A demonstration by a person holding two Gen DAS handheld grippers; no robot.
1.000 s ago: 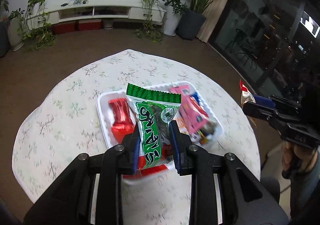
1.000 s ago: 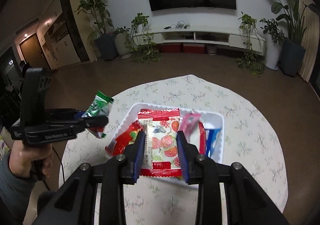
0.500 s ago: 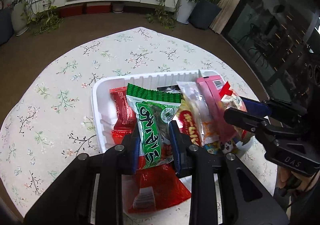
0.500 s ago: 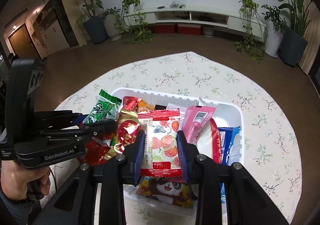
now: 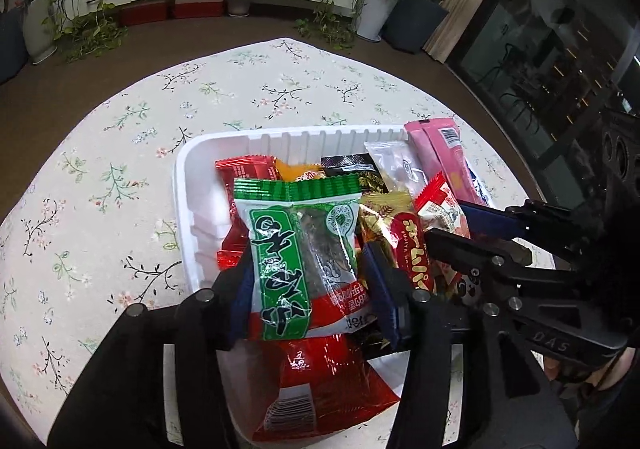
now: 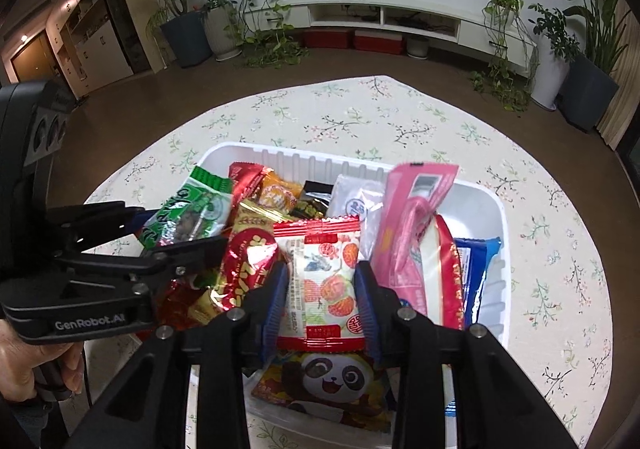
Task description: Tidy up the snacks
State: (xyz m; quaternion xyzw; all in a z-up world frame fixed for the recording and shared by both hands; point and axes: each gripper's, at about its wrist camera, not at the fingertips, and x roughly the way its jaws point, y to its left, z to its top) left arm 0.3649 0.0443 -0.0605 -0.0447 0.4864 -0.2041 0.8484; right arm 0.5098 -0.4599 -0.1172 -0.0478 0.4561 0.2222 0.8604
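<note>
White plastic forms the tray (image 5: 188, 185) that sits on our round table (image 5: 120, 137), which wears a pale cloth sprigged with small flowers. We hold both claws over the tray, each closed on a packet.

Our left claw (image 5: 308, 281) pinches the green packet (image 5: 296, 249) by its two long edges, fingers narrowed to the packet's width; the packet hangs above the left half of the tray, its green crimped top pointing far. Below it, at the near rim, lies a big red bag (image 5: 320, 397). A small red packet (image 5: 246, 169) lies by the far wall, left of an orange one (image 5: 296, 171).

Our right claw (image 6: 322, 289) grips the strawberry packet (image 6: 320, 277) the same way, by its sides, over the middle of the tray. Just under it lies a panda bag (image 6: 332, 377). To the left lies a red-and-gold packet (image 6: 248, 261); to the right a pink packet (image 6: 412, 217) leans upward against the far rim, with a blue packet (image 6: 476, 269) along the right wall.

From the right wrist we see the left claw coming in from the left; from the left wrist the right claw enters from the right, its fingers close beside our own.
</note>
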